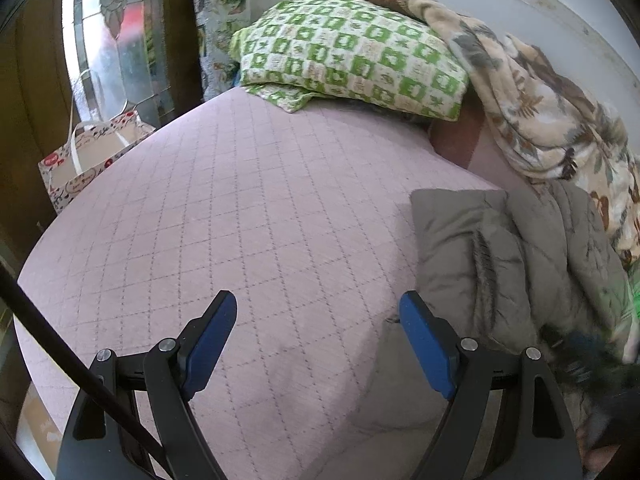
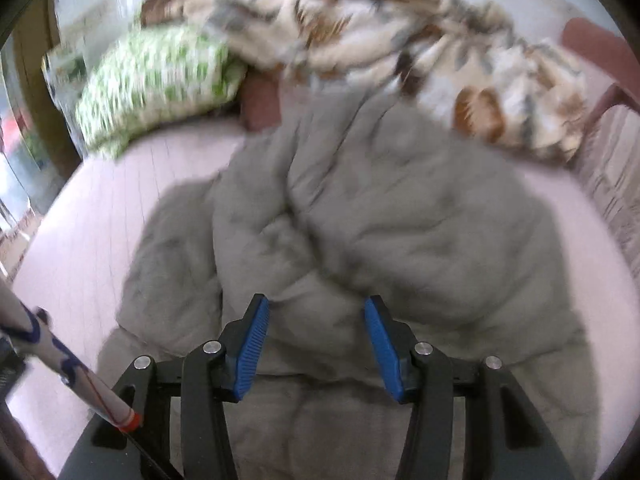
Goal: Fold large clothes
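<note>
The left hand-held gripper (image 1: 318,312) hovers with blue pads spread wide over the pink quilted bed (image 1: 240,208), empty. The rumpled grey padded coat (image 2: 380,216) lies directly beneath and ahead of the right hand-held gripper (image 2: 316,316), whose pads stand apart, grasping nothing.

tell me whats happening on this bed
A person holding a gripper in each hand is about to fold a grey padded jacket lying bunched on the pink quilted bed. The right gripper hovers open just over the jacket, gripping nothing. The left gripper is open over bare mattress beside it. A green pillow and patterned blanket sit behind.
</note>
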`<state>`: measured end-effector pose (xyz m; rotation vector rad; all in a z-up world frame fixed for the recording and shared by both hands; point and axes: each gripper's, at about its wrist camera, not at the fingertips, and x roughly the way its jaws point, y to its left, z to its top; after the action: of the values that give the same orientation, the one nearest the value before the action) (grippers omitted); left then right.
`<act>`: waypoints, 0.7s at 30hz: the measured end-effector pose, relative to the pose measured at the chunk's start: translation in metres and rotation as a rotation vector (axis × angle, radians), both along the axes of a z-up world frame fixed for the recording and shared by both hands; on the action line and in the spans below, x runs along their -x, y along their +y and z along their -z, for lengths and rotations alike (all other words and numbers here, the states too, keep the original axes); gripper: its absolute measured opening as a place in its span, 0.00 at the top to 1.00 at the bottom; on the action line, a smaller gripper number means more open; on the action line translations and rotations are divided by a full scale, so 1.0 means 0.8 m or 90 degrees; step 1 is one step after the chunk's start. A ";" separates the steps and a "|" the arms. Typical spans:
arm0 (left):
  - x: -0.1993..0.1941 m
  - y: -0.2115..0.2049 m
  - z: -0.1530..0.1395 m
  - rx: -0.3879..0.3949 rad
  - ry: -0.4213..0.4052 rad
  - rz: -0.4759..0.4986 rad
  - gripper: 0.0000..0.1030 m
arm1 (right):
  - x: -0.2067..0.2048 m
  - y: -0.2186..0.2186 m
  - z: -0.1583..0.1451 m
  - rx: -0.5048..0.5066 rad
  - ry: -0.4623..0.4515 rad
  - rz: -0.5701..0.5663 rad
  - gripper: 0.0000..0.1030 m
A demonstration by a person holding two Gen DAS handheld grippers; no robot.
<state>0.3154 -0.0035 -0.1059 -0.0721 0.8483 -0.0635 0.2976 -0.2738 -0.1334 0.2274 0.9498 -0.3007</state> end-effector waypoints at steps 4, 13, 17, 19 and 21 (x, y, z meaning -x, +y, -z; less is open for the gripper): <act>-0.008 0.015 -0.001 0.016 0.009 -0.018 0.20 | -0.015 0.006 0.023 0.037 0.039 -0.013 0.44; -0.005 0.019 -0.003 0.017 0.006 -0.027 0.20 | 0.013 0.066 -0.035 0.103 -0.064 -0.075 0.46; -0.003 0.013 -0.004 -0.001 -0.005 -0.025 0.20 | -0.018 0.066 0.010 0.074 -0.001 -0.059 0.47; -0.003 0.010 -0.005 -0.010 -0.010 -0.022 0.20 | -0.031 0.064 0.023 0.077 0.010 -0.044 0.45; -0.004 0.007 -0.003 -0.013 -0.009 -0.019 0.20 | -0.034 0.068 0.024 0.108 0.021 -0.051 0.43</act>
<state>0.3186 0.0018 -0.1031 -0.0650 0.8331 -0.0278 0.3246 -0.2194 -0.1523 0.0298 0.9586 -0.3105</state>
